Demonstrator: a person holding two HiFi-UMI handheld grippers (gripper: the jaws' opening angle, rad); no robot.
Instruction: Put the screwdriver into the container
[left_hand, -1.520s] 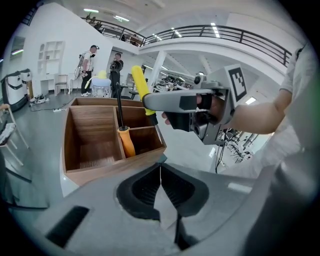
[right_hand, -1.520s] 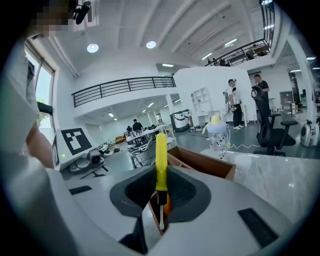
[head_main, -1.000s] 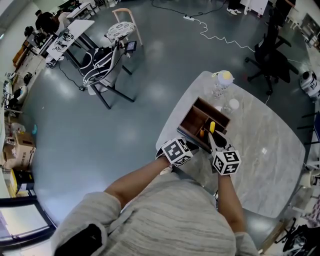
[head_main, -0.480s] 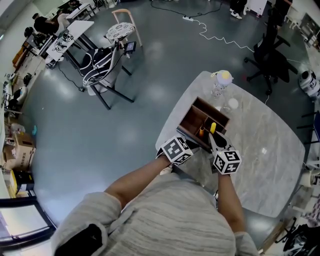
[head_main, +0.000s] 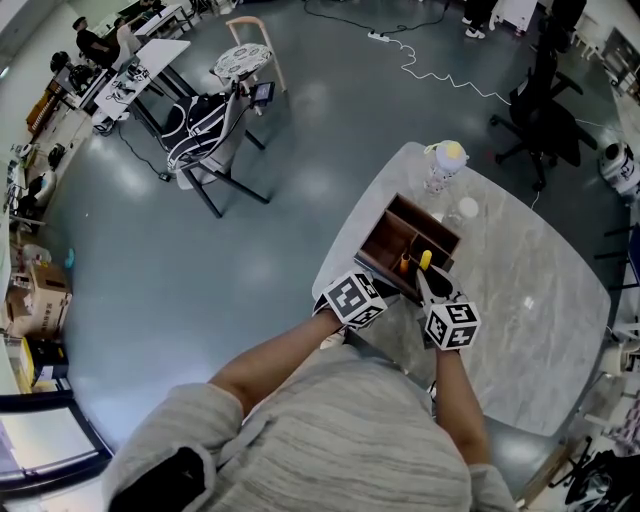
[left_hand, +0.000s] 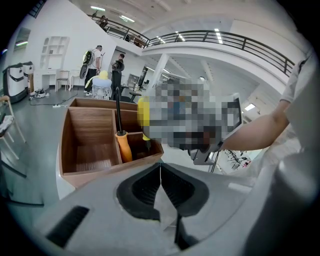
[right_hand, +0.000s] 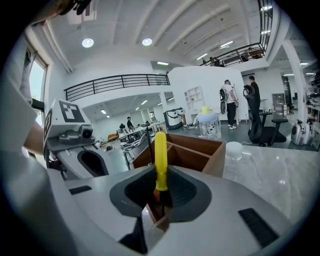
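A wooden container (head_main: 381, 240) with dividers stands near the left edge of the marble table. An orange-handled screwdriver (head_main: 404, 264) stands in one of its near compartments. My right gripper (head_main: 428, 279) is shut on a yellow-handled screwdriver (head_main: 425, 260), held upright over the container's near right compartment. In the right gripper view the yellow handle (right_hand: 160, 159) rises between the jaws, its dark shaft pointing down past the container wall (right_hand: 196, 148). My left gripper (head_main: 383, 291) is shut and empty, just short of the container's near wall (left_hand: 107, 172). The orange handle (left_hand: 124, 146) shows beyond it.
A clear jar with a yellow top (head_main: 443, 164) and a small clear tub with a white lid (head_main: 465, 208) stand behind the container. The marble table (head_main: 530, 300) stretches to the right. On the floor beyond are an office chair (head_main: 545, 110) and a chair with bags (head_main: 215, 130).
The yellow handle has sunk very slightly toward the container. Both grippers otherwise hold their places.
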